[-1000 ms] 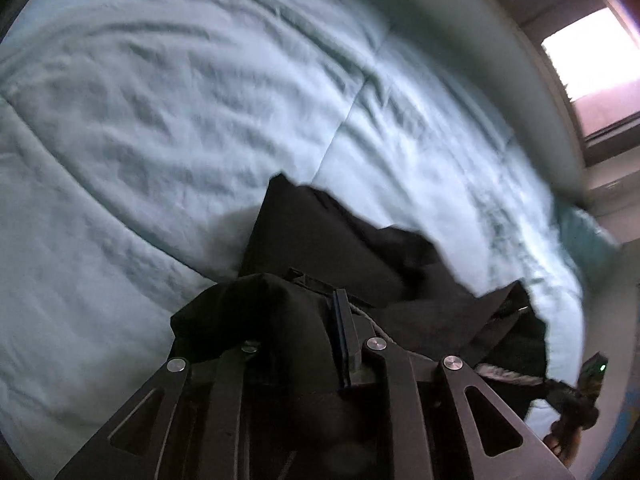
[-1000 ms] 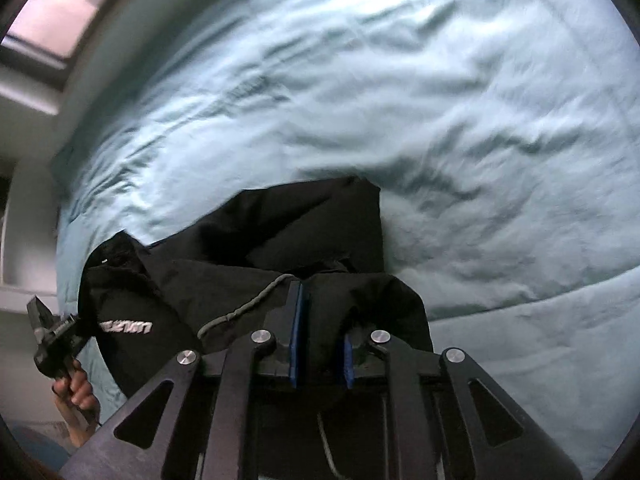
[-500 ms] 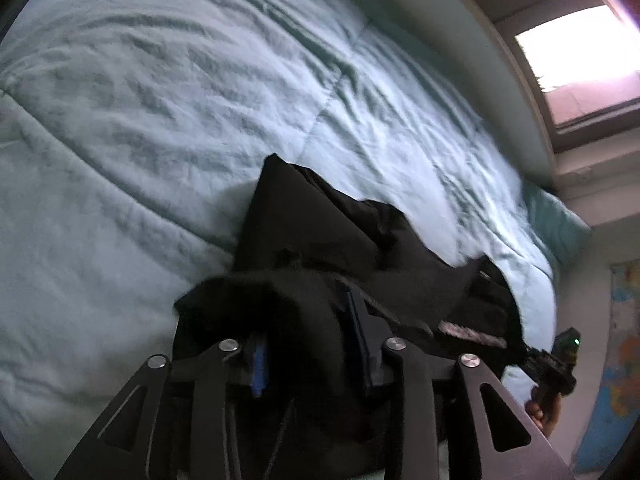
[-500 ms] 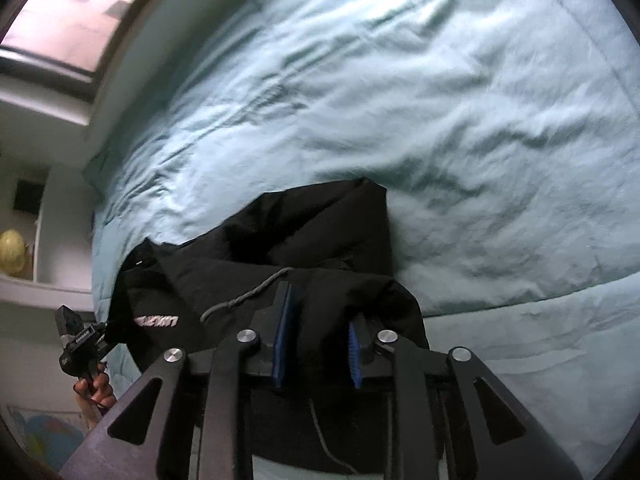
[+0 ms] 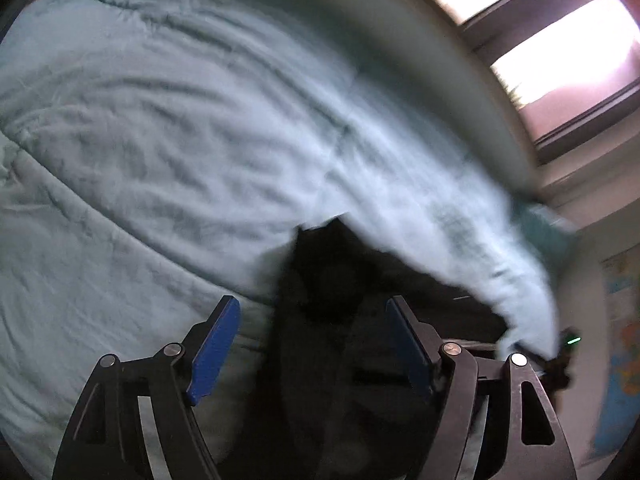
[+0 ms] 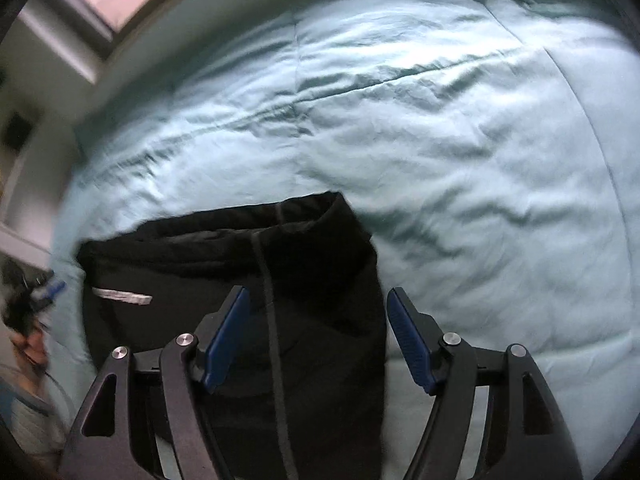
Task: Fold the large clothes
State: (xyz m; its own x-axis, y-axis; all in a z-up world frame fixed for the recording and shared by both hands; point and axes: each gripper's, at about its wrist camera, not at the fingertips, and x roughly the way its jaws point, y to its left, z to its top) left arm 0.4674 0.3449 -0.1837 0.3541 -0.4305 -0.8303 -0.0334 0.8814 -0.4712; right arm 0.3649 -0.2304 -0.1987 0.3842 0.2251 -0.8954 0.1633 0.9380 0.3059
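duvet [image 6: 460, 152]: pale teal, wrinkled, quilted seams, fills most of both views
window [image 5: 560, 52]: 1–2 o'clock in left view, bright
pillow [image 5: 544, 224]: teal, 3 o'clock, blurred
map [image 5: 624, 340]: on wall, 4 o'clock, blurred

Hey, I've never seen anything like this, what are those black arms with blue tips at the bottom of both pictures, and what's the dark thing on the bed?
Those are two hand-held grippers; a person carries one in each hand. Each has a wide-angle camera looking forward along its two fingers, so one picture is from the left gripper and the other from the right gripper. The blue strips are finger pads. The dark thing is a black garment with a drawstring and a pale label, lying on a light blue quilt. Both grippers are open and hold nothing. The left view is motion-blurred. A window shows beyond the bed.
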